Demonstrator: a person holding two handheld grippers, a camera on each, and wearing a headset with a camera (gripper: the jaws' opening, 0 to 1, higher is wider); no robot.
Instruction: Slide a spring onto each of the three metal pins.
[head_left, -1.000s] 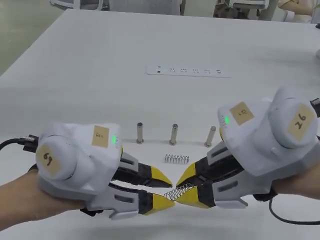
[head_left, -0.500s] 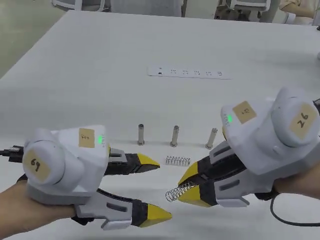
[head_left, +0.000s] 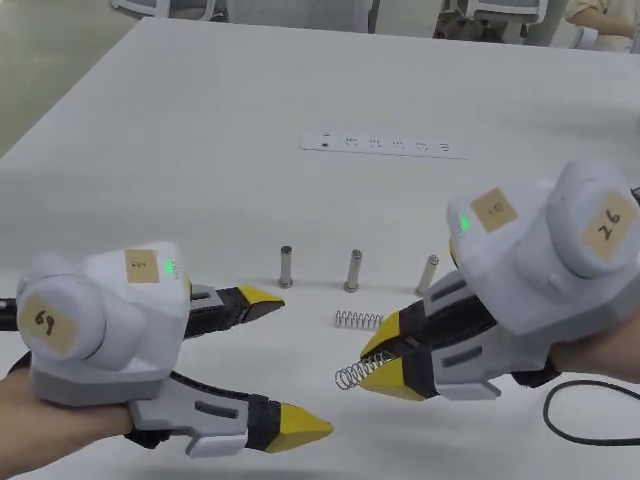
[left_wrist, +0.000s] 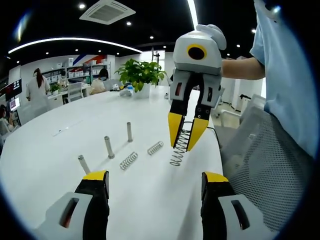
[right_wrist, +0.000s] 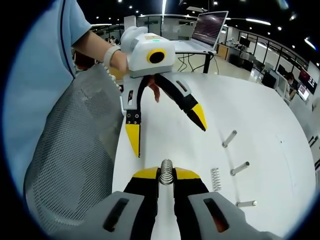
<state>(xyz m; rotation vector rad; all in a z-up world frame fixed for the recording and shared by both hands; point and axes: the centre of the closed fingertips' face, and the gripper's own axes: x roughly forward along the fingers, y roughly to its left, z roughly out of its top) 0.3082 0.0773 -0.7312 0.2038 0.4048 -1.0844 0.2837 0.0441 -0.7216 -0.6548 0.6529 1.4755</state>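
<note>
Head view: the right tongs (head_left: 385, 358) are clenched on one end of a spring (head_left: 352, 372). Most of the coil juts free, probably so that the open end can go over a pin. The left tongs (head_left: 288, 362) are spread wide and empty, seemingly to give room. Three bare pins (head_left: 353, 271) stand in a row on the tabletop (head_left: 200, 150), with a loose spring (head_left: 357, 320) just before the middle one.

Left gripper view: the held spring hangs clear above the tabletop, and a second loose spring (left_wrist: 155, 147) waits near the pins.

Right gripper view: the yellow tips pinch the coil squarely, its bore running along the jaws. That grip looks suited to pushing it straight down a pin.
</note>
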